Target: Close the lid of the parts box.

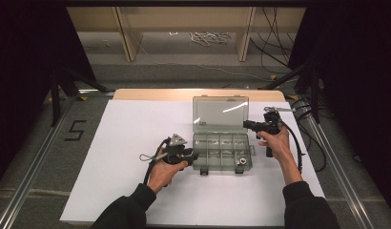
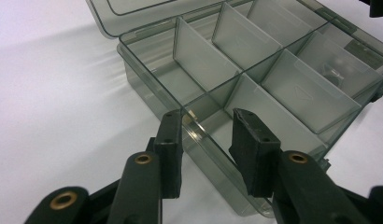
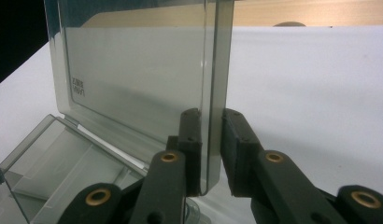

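A clear grey compartment box [image 1: 222, 151] sits mid-table with its lid [image 1: 220, 114] standing upright. My left gripper [image 1: 194, 155] is at the box's left front corner. In the left gripper view its jaws [image 2: 206, 135] are open and straddle the box wall [image 2: 199, 135], one finger outside and one inside. My right gripper [image 1: 246, 125] is at the lid's right edge. The right gripper view shows it [image 3: 210, 135] shut on the rim of the lid [image 3: 133, 70]. A small metal part [image 1: 241, 162] lies in the front right compartment and looks dark and blurred [image 2: 332, 70] in the left gripper view.
White paper [image 1: 136, 143] covers the table, with a wooden strip [image 1: 150, 94] at the far edge. Cables [image 1: 298, 143] trail from both grippers. Dark stands and floor cables surround the table. The other compartments [image 2: 273, 88] look empty.
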A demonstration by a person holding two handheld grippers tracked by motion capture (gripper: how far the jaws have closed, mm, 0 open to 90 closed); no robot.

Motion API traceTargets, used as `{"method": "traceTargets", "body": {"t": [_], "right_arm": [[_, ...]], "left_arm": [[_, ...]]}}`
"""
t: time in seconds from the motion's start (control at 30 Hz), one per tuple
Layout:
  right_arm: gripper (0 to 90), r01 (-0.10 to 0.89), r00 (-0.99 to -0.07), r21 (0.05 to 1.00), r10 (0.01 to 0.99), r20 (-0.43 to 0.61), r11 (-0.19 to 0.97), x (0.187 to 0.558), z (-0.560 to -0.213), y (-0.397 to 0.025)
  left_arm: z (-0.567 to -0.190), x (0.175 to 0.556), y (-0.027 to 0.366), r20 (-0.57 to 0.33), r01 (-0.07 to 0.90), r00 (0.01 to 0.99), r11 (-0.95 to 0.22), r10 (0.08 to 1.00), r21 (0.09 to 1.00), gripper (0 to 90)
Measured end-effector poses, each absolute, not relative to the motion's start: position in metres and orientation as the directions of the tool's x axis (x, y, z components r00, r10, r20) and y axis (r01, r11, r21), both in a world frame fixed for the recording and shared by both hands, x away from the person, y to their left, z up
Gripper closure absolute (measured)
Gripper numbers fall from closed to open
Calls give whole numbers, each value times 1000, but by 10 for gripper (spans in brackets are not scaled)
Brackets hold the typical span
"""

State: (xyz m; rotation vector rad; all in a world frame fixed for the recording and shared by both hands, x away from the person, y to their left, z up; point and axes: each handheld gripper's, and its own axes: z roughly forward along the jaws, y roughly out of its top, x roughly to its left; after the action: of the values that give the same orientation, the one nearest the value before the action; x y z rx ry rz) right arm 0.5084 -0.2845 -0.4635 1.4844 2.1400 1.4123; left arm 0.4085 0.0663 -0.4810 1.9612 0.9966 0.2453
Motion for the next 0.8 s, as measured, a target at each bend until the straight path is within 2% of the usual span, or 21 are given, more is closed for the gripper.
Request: {"method": "traceTargets", "body": {"t": [0.63, 0.8], "right_arm": [[796, 566, -521, 823, 797, 307, 52, 500, -470, -287], [826, 543, -526, 838, 799, 292, 52, 498, -472, -289]], "left_arm": [[-482, 408, 66, -202, 542, 656, -269, 727, 796, 640], [-482, 408, 65, -203, 540, 656, -264, 727, 799, 643]]}}
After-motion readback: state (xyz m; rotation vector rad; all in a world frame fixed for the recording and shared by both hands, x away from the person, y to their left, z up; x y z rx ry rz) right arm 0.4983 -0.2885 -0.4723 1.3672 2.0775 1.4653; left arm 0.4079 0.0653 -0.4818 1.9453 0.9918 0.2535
